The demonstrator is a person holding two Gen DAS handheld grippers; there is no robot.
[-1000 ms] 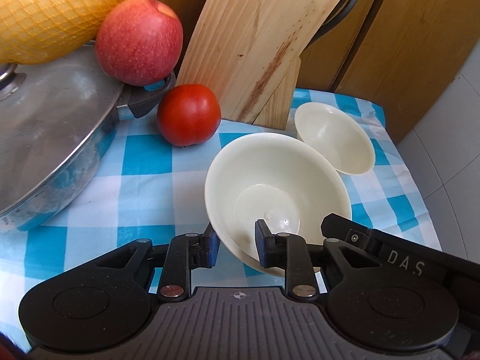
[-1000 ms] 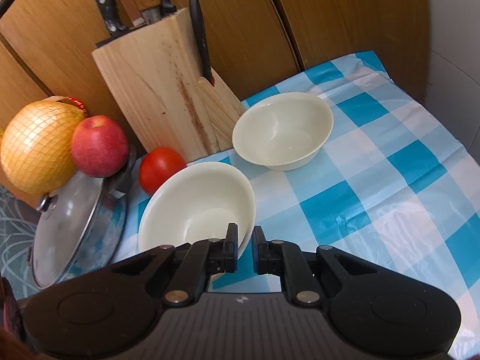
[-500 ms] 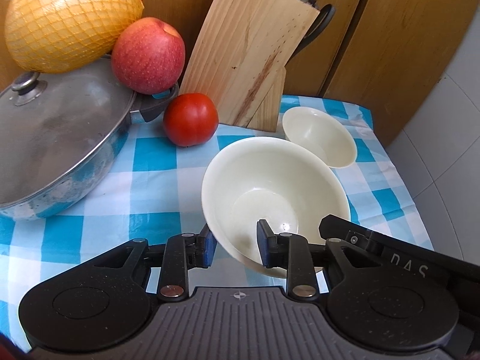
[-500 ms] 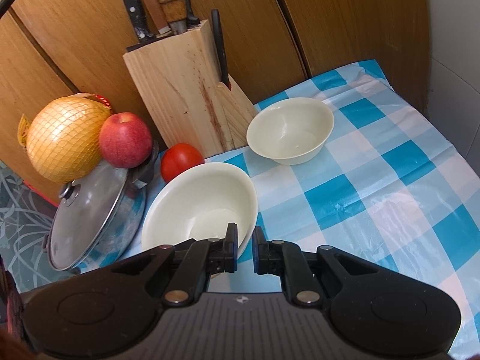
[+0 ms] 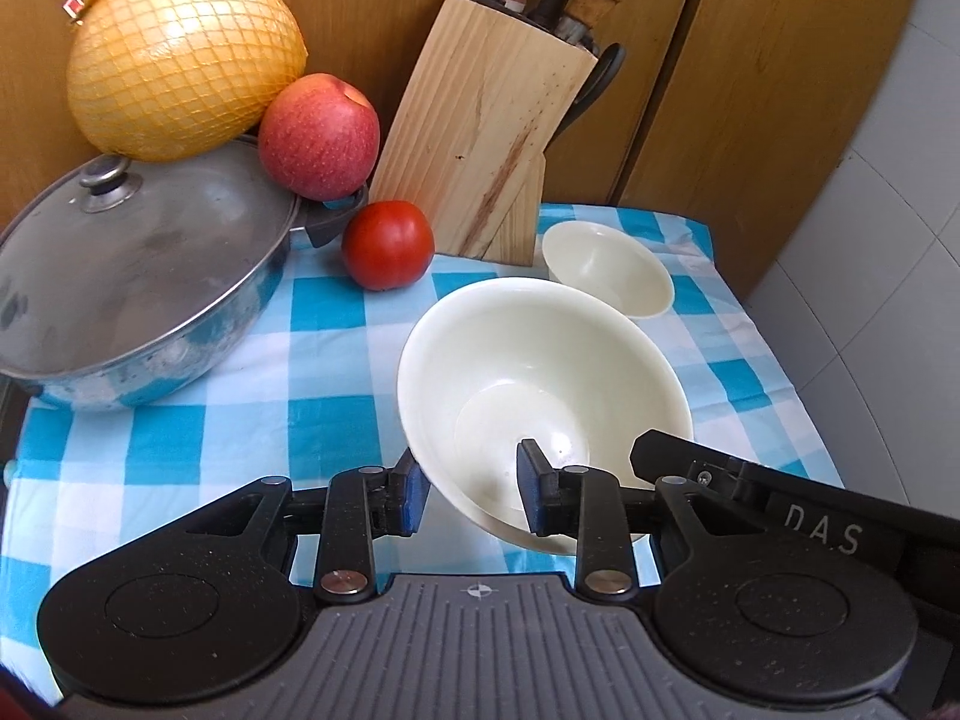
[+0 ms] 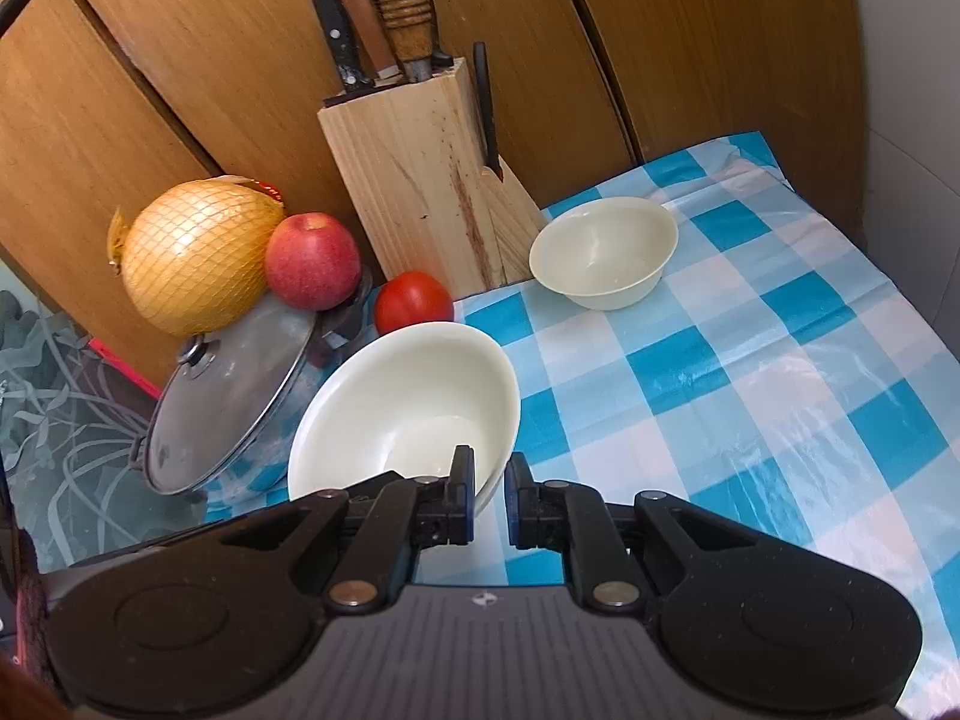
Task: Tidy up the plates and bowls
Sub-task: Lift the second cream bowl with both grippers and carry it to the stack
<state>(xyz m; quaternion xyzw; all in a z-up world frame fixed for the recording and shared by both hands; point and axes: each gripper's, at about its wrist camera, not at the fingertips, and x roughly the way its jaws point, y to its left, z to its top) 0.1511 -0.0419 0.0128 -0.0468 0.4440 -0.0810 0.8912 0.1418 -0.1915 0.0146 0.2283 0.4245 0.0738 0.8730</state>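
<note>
Big bowl [image 5: 540, 372] sat in front of the block [image 5: 480, 138], nearer the cameras than anything else and tilted. Its underside was hidden, so can't tell if it touched the cloth [image 5: 330, 360].

Left tongs [image 5: 472, 483] were clamped on the big bowl's near rim, one pad on the outer wall and the other inside the bowl. The slanted wall ran between them. Right tongs [image 6: 489, 501] were nearly together, pinching the same bowl's rim on the side away from the pot [image 5: 132, 276]. The rim edge showed in the narrow slot between the pads. The black body of the right tongs also poked into the left wrist view beside the bowl.

Small bowl [image 5: 606, 267] stood upright on the cloth just right of the block's foot, close to it. It was empty and apart from the big bowl.

Tomato [image 5: 388, 252] lay just left of the block's foot, on the cloth. The lidded pot was farther left of the block. Apple [image 5: 318, 135] rested on the pot's handle end, between block and pomelo [image 5: 180, 54]. The netted pomelo was left of the apple, at the pot's back edge.

Knives [image 6: 396, 12] stuck up out of the block's top. One black handle hung on its right face. Blue-white checked cloth covered the bench, with wood panels behind the block.
</note>
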